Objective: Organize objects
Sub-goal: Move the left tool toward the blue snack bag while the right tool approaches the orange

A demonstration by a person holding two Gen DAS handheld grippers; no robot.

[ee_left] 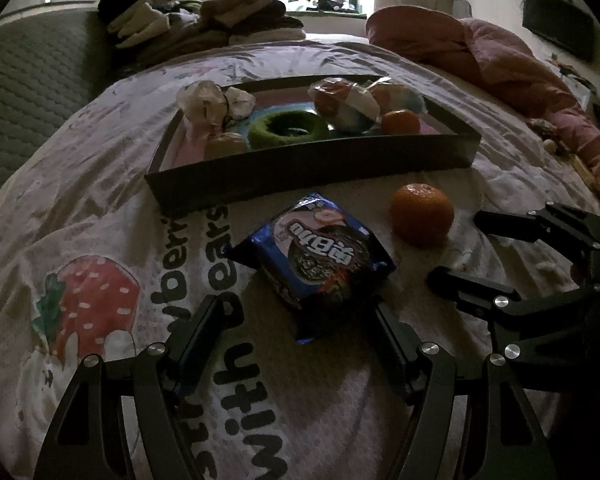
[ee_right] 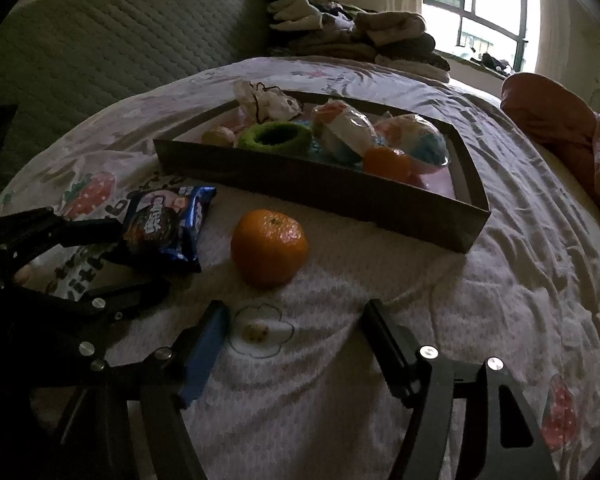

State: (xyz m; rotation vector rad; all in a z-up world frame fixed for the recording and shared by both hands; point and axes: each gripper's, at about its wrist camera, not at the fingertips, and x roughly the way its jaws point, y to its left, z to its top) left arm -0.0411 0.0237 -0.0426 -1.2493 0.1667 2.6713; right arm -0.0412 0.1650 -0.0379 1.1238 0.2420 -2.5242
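Observation:
A blue cookie packet lies on the bedspread just ahead of my open left gripper, its near end between the fingertips. It also shows in the right wrist view. A loose orange sits ahead of my open, empty right gripper; it also shows in the left wrist view. Behind stands a dark shallow box, also in the right wrist view, holding a green ring, a second orange, wrapped items and a small bag.
A patterned strawberry bedspread covers the bed. Folded clothes are piled at the back by the window. A pink quilt lies at the right. A grey quilted headboard stands on the left.

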